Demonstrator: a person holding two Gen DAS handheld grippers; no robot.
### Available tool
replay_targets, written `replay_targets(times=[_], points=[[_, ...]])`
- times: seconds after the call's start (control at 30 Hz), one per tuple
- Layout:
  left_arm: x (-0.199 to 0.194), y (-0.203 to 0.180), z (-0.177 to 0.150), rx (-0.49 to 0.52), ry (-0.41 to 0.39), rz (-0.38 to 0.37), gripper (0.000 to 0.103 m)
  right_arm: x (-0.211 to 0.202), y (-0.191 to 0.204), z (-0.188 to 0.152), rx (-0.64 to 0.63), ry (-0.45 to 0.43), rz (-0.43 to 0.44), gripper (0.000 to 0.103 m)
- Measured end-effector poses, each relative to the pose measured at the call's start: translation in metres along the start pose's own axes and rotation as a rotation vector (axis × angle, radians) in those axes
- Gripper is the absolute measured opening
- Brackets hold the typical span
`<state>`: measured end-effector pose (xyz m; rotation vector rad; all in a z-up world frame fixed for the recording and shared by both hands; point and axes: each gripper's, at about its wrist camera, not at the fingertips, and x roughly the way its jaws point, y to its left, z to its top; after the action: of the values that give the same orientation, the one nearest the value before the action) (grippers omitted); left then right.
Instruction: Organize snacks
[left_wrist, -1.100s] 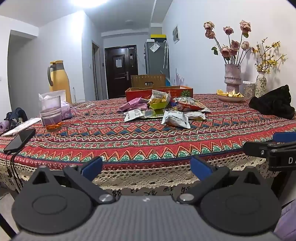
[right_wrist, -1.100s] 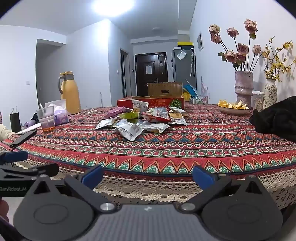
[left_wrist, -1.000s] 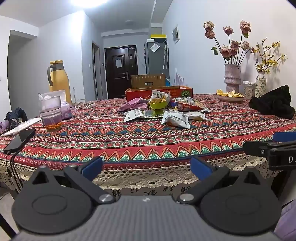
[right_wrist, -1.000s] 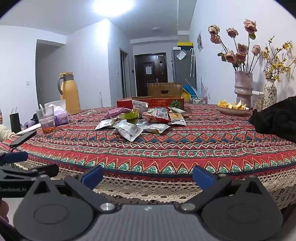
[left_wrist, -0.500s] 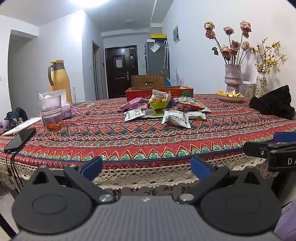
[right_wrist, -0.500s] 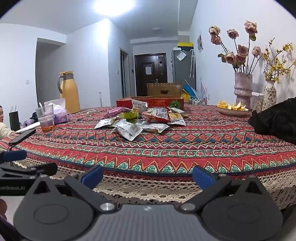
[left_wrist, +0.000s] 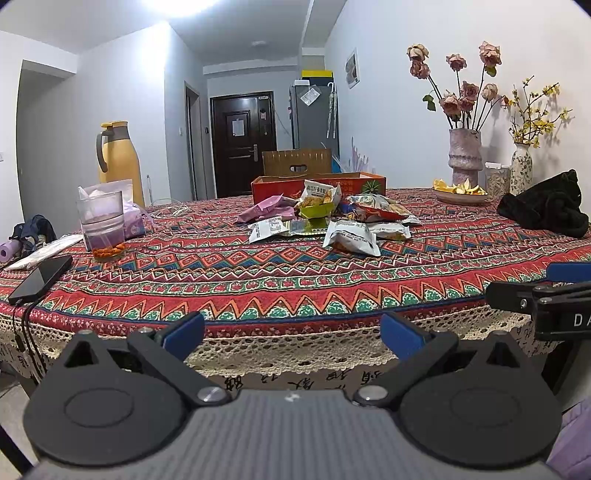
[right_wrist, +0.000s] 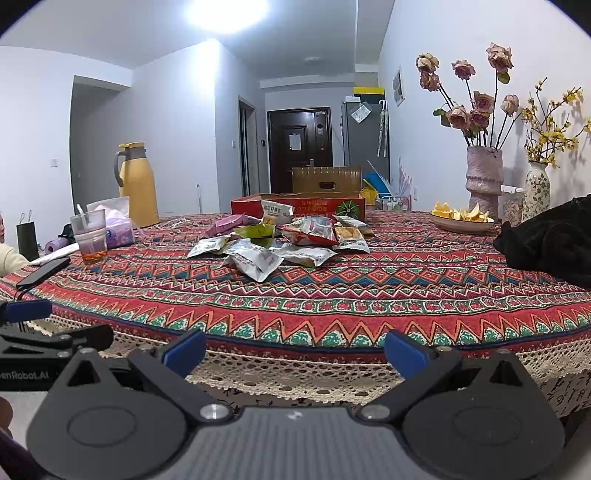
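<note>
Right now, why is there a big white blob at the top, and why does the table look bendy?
In both wrist views the ceiling light glares to plain white, so its shape is lost. The fisheye lens curves the table edge and darkens the corners in both views. The snack packets look sharp in the left wrist view.

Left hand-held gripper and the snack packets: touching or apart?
Apart. The left wrist view shows the left hand-held gripper open before the table edge, with bare tablecloth before the snack packets.
</note>
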<state>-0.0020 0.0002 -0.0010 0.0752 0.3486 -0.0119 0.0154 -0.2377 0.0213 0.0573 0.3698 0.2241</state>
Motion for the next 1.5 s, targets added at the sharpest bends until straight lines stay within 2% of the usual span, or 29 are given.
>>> replay_targets(times=[1.5], points=[[0.0009, -0.0035, -0.0038, 0.0, 0.01, -0.013, 0.103, -0.0008, 0.0013, -0.0039, 0.011, 0.001, 0.003, 0.103]])
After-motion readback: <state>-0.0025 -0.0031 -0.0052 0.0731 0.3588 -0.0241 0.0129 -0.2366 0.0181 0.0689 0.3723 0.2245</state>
